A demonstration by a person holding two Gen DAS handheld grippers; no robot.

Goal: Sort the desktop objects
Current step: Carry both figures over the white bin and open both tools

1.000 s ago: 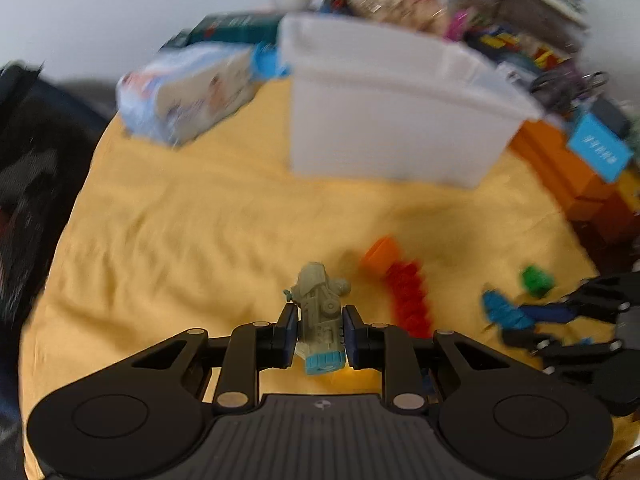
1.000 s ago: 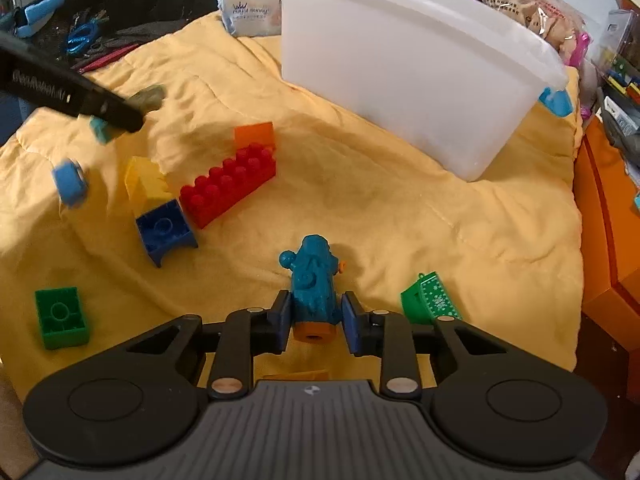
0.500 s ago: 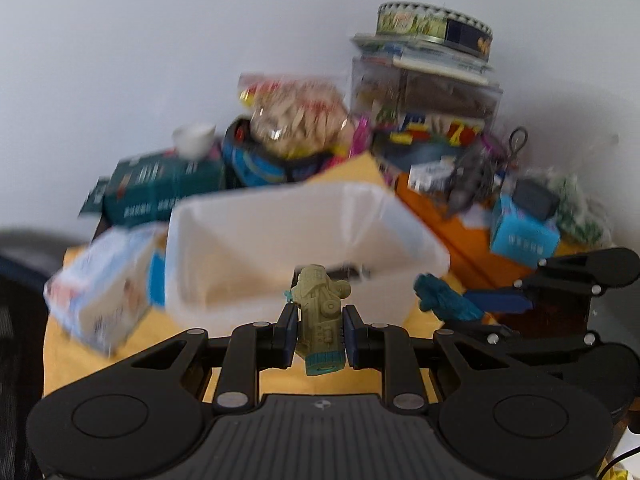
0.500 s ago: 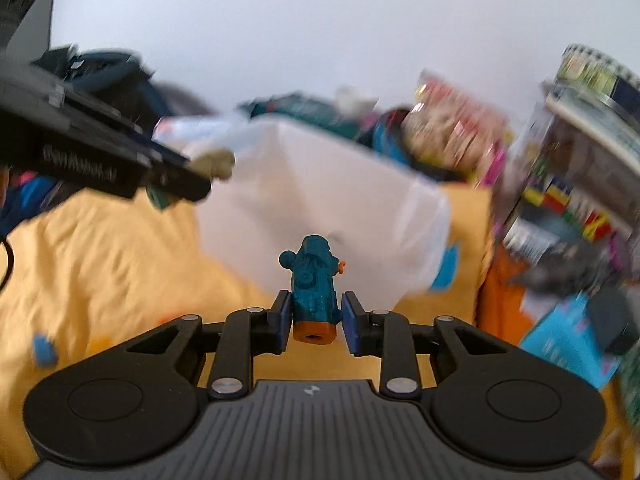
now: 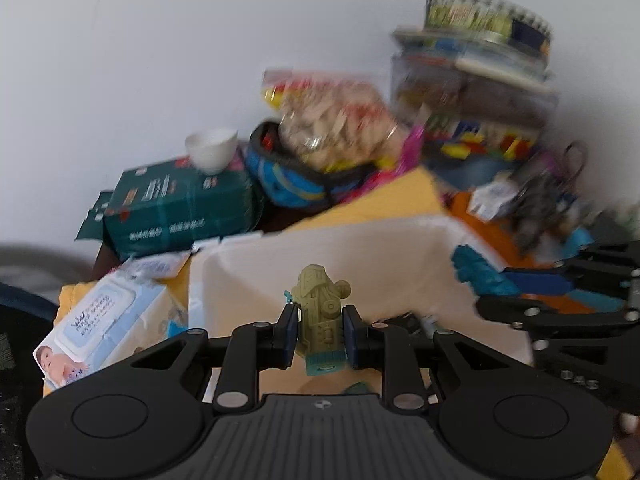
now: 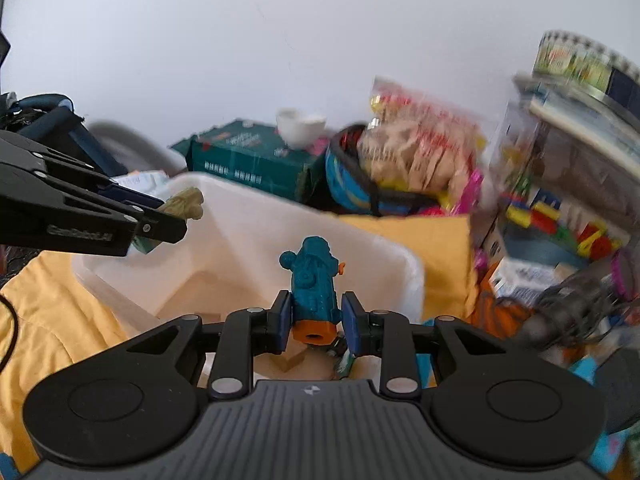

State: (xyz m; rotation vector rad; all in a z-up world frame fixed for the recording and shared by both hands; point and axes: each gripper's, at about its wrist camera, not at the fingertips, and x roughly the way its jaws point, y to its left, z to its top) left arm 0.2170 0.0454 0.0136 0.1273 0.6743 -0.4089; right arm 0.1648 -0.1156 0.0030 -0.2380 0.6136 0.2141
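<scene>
My left gripper (image 5: 319, 334) is shut on an olive-green toy figure (image 5: 320, 312) with a light blue base, held above the open white plastic bin (image 5: 392, 248). My right gripper (image 6: 314, 322) is shut on a teal toy figure (image 6: 314, 284) with an orange base, also held over the white bin (image 6: 248, 220). In the right wrist view the left gripper (image 6: 160, 224) and its green toy (image 6: 186, 202) hang over the bin's left rim. In the left wrist view the right gripper's teal toy (image 5: 478, 270) sits over the bin's right side. A few small items lie on the bin floor.
The bin stands on a yellow cloth (image 6: 40, 300). Behind it are a green box (image 5: 180, 204) with a white cup (image 5: 212, 152), a snack bag (image 5: 332, 124), a blue bag and stacked clear boxes (image 5: 476, 120). A wet-wipes pack (image 5: 104, 328) lies left of the bin.
Both grippers have lifted from the cloth with their toys and moved forward over the white bin. The bricks on the cloth have dropped out of view.
</scene>
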